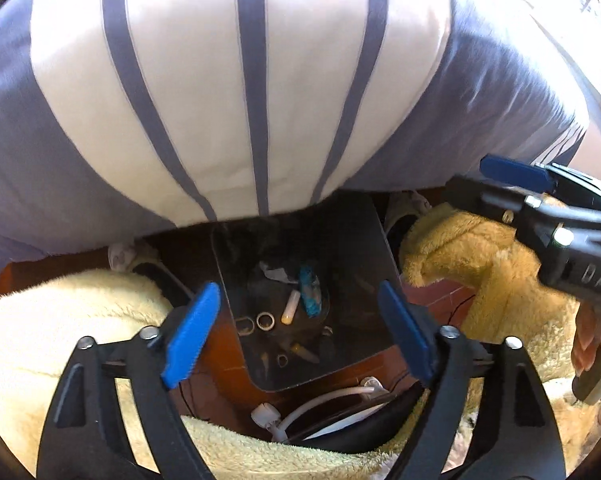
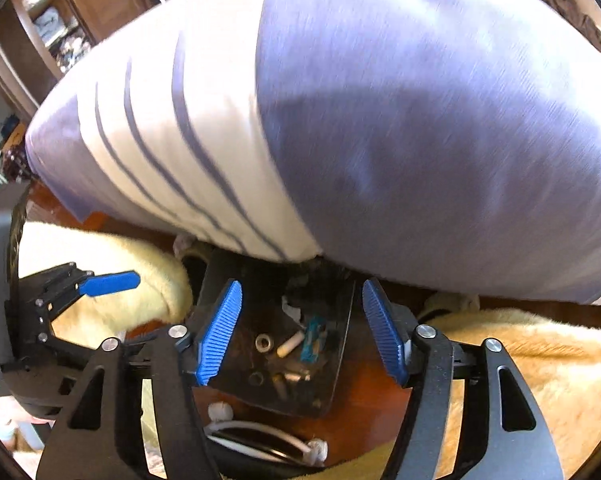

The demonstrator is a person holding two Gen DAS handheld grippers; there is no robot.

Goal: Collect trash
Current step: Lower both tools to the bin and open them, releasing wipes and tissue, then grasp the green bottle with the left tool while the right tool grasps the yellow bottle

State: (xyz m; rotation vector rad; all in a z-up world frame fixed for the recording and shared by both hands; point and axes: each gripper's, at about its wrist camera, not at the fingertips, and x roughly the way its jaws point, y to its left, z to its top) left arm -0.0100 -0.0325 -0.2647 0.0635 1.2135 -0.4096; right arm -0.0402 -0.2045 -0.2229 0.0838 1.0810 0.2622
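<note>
The left gripper [image 1: 300, 332] fills the bottom of the left wrist view with its blue pads set wide apart and nothing between them. The right gripper [image 2: 302, 332] stands the same way at the bottom of the right wrist view: pads apart, no contact with any item. The right gripper also enters the left wrist view from the right edge, near the hand [image 1: 596, 344] that carries it.

Directly behind both pairs of pads, at lower centre of each view, lies a dark tray [image 1: 340, 352] on the red-brown floor [image 1: 216, 344]. The collected trash rests in it: a white cylinder [image 1: 291, 306], a teal wrapper [image 1: 310, 290], a crumpled paper scrap [image 1: 274, 272], several small rings [image 1: 265, 322] and butt-like pieces. It cannot be told whether the tray has a raised wall.

At lower left and right, fluffy yellow fabric [image 1: 52, 320] lies close to the tray edges. White cords [image 1: 320, 398] lie on the floor below the tray.

Farthest, a large white pillow with blue stripes [image 1: 240, 80] fills the upper part of both views and overhangs the tray's far edge.

Hazards, as judged:
- If the pillow sags or is pushed, it may press on the tray and tip or scatter the trash.
- A pad closing on the tray rim could tilt it; the light cylinder and rings would roll off.
- A finger may snag the fluffy fabric or the cords and drag them across the tray.
</note>
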